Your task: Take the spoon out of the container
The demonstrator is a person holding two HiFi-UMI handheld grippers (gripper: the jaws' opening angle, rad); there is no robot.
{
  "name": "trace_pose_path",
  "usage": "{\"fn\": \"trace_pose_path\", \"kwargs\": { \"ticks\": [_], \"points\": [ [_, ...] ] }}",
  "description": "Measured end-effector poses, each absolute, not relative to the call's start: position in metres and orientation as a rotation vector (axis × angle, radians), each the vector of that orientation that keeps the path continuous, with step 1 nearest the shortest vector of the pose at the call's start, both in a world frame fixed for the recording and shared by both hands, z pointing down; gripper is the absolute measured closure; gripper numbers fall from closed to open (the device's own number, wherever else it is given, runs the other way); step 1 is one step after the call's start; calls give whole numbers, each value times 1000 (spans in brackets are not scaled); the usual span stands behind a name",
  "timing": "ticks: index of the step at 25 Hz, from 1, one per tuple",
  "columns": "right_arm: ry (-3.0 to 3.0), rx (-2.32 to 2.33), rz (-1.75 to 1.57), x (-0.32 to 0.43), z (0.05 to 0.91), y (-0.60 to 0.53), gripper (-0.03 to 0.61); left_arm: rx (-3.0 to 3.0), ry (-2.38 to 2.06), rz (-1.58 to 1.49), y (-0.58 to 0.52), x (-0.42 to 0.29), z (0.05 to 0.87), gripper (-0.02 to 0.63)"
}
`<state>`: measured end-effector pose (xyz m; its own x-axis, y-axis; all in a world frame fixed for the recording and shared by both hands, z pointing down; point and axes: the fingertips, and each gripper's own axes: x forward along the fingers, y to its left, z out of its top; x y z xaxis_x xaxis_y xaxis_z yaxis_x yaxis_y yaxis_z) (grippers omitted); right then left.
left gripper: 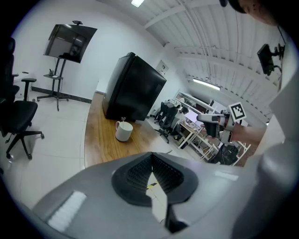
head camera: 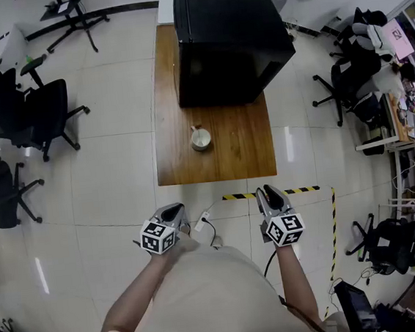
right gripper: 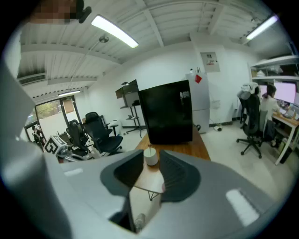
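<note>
A white mug (head camera: 201,139) stands on the wooden table (head camera: 246,146), with the spoon (head camera: 194,130) upright inside it. In the left gripper view the mug (left gripper: 124,131) is far ahead, the spoon (left gripper: 123,120) poking above its rim. My left gripper (head camera: 176,210) hangs over the floor short of the table's near edge; its pads (left gripper: 140,168) meet at the tips with nothing between them. Level with it on the other side, my right gripper (head camera: 268,191) has its jaws apart and empty, and the distant mug (right gripper: 150,158) shows through the gap.
A large black cabinet (head camera: 227,38) fills the far half of the table. Yellow-black tape (head camera: 298,189) marks the floor by the table's near right corner, and a cable with a plug strip (head camera: 203,219) lies between the grippers. Office chairs (head camera: 44,116) stand left, desks and chairs (head camera: 365,86) right.
</note>
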<state>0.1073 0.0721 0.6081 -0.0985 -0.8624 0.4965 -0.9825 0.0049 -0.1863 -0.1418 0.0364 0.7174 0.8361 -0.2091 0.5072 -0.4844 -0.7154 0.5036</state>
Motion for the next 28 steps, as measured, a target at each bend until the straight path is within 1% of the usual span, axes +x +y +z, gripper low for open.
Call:
{"fn": "trace_pose_path", "kwargs": {
  "ticks": [3, 13, 22, 24, 28],
  "points": [
    [-2028, 1933, 696, 103, 610, 51, 480, 2406, -489, 546, 8, -144, 717, 627],
    [-2042, 1877, 660, 82, 614, 4, 480, 2434, -460, 551, -29, -156, 714, 627],
    [-2168, 1681, 627, 94, 630, -50, 480, 2375, -571, 541, -44, -132, 717, 627],
    [-2212, 1613, 626, 95, 632, -67, 480, 2347, -622, 529, -48, -129, 709, 627],
    [-2306, 1443, 519, 99, 634, -125, 480, 2328, -748, 458, -78, -113, 682, 627]
  ]
}}
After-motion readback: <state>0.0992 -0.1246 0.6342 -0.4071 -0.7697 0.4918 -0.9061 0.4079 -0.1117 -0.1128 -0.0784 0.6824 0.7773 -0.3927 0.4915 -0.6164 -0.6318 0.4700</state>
